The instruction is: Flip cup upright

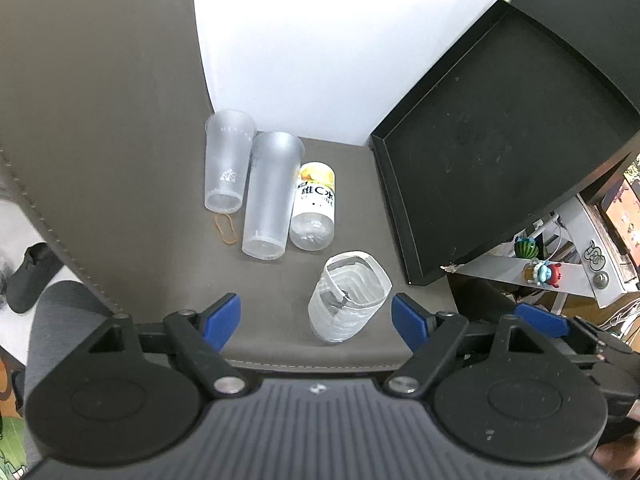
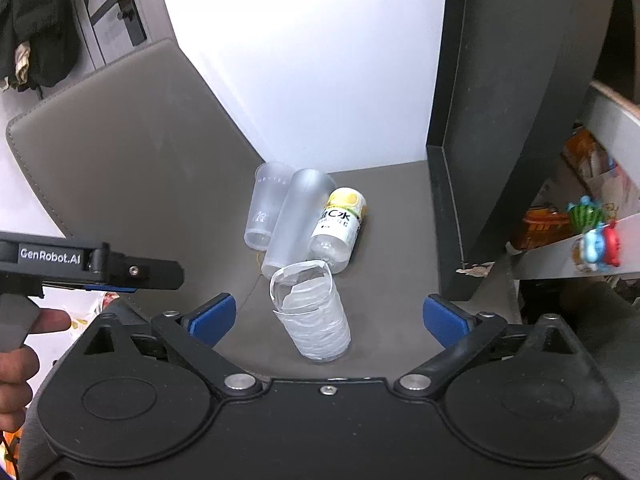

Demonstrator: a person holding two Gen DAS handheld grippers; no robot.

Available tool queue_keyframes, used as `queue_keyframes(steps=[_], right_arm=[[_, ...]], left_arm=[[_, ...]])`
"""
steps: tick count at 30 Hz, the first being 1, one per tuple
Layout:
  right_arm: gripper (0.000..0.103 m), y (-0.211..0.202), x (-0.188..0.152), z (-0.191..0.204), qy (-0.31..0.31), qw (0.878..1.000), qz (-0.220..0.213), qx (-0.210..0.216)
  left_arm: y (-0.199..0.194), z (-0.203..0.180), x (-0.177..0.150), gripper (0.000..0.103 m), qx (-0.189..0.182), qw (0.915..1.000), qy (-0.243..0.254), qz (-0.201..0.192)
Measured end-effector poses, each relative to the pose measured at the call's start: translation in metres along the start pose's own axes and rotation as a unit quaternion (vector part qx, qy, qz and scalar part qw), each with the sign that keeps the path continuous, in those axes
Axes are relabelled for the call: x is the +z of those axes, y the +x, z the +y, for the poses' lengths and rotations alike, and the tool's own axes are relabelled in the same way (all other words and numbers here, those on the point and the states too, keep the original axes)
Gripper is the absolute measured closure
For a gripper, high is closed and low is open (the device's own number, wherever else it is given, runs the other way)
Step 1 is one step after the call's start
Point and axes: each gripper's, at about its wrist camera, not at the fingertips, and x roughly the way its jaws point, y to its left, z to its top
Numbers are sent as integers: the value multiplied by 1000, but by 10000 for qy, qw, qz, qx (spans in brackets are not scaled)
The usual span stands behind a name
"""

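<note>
A white crumpled paper-wrapped cup [image 1: 348, 298] stands upright on the grey seat, its open mouth up; it also shows in the right wrist view [image 2: 314, 316]. Two frosted plastic cups [image 1: 224, 162] [image 1: 270, 196] stand mouth-down behind it, also in the right wrist view [image 2: 266, 210] [image 2: 296, 222]. My left gripper [image 1: 316, 318] is open, its blue pads either side of the white cup and nearer me. My right gripper [image 2: 328, 318] is open around the white cup's near side, not touching it.
A clear bottle with a yellow label [image 1: 314, 210] lies beside the frosted cups. A rubber band [image 1: 226, 228] lies on the seat. A black tray [image 1: 500, 140] leans at the right. Toys sit on a shelf [image 2: 596, 236] beyond the seat's edge.
</note>
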Motion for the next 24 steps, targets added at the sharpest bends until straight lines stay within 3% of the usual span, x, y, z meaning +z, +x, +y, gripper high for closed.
queue_keyframes(steps=[24], right_arm=[[0, -67, 1, -5, 245, 9994, -224, -19]], left_arm=[[-50, -6, -28, 20, 5, 9985, 464, -279]])
